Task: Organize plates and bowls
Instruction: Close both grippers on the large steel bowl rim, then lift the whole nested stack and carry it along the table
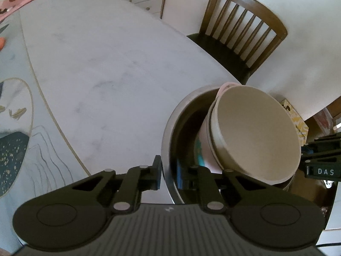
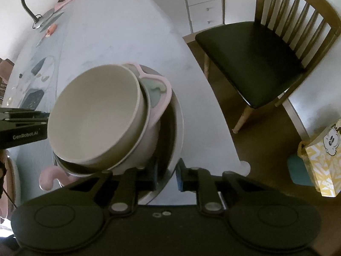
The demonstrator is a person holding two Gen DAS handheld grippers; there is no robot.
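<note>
A steel bowl [image 1: 170, 128] holds a stack: a pink eared dish [image 2: 158, 98], a white bowl, and a beige bowl [image 1: 255, 132] on top, tilted. My left gripper [image 1: 169, 178] is shut on the steel bowl's rim, one finger outside, one inside. My right gripper [image 2: 167, 176] is shut on the opposite rim of the steel bowl [image 2: 178, 128]. The beige bowl [image 2: 96, 115] fills the left middle of the right wrist view. The stack appears lifted above the white marble table [image 1: 106, 64].
A dark wooden chair [image 1: 238, 36] stands at the table's far edge. A placemat [image 1: 17, 106] lies at the table's left. A yellow cartoon box [image 2: 321, 155] sits on the floor. White drawers [image 2: 204, 2] stand behind.
</note>
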